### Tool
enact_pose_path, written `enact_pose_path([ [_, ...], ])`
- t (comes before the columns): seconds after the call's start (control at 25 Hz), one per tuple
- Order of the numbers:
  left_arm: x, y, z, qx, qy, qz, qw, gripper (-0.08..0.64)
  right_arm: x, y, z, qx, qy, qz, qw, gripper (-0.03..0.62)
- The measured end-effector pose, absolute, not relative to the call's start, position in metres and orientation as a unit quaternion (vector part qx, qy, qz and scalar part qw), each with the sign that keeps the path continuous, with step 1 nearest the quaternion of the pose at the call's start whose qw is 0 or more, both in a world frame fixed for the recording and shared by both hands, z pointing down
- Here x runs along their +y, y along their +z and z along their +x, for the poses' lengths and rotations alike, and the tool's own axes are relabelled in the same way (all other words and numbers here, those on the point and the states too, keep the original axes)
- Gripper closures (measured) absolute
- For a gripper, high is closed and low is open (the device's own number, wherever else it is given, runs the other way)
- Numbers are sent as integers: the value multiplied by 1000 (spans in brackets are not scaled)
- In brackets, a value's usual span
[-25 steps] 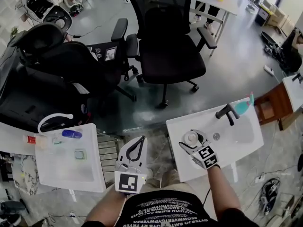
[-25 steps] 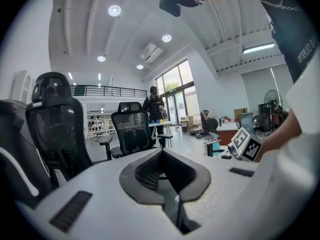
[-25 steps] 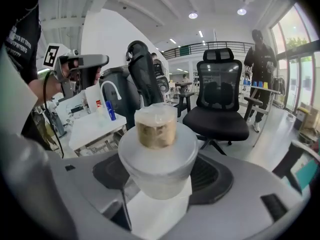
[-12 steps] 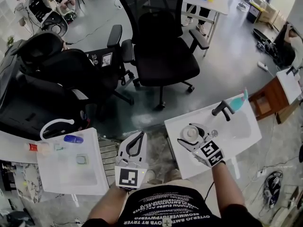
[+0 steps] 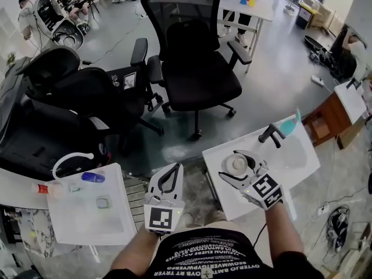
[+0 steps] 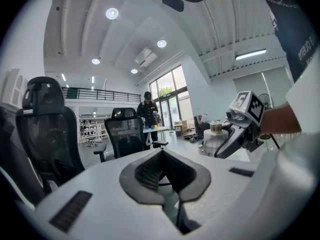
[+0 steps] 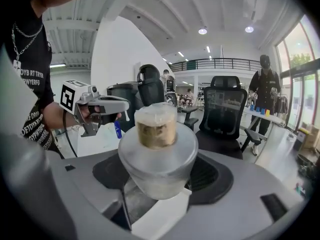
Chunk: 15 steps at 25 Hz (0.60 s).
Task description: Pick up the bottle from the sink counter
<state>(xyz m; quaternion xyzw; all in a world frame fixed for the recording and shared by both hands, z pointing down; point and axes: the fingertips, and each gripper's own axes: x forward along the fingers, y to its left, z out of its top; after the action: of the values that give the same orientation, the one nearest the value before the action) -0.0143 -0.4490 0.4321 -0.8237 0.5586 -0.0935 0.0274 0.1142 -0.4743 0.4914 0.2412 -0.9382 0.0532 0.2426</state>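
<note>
The right tool clamps the translucent bottle round its body, likely to hold it upright over the sink worktop; the left tool, closed and empty, hangs clear.

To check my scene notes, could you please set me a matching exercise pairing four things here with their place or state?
1 bottle
2 left tongs
3 black faucet
4 small blue container

A shut, empty
B on the left white counter
C at the right sink's far rim
D gripped in the right tongs

Pairs: 1-D, 2-A, 3-C, 4-B.
</note>
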Motion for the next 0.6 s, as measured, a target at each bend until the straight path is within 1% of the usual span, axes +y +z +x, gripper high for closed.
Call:
enact_pose_path([
  [0.24, -442, 429, -14, 555, -93, -827, 10, 558, -466, 470, 112, -937, 44, 252, 239, 258],
  [0.6, -429, 425, -14, 547, -92, -832, 12, 558, -452, 455, 108, -934, 33, 263, 238, 258],
])
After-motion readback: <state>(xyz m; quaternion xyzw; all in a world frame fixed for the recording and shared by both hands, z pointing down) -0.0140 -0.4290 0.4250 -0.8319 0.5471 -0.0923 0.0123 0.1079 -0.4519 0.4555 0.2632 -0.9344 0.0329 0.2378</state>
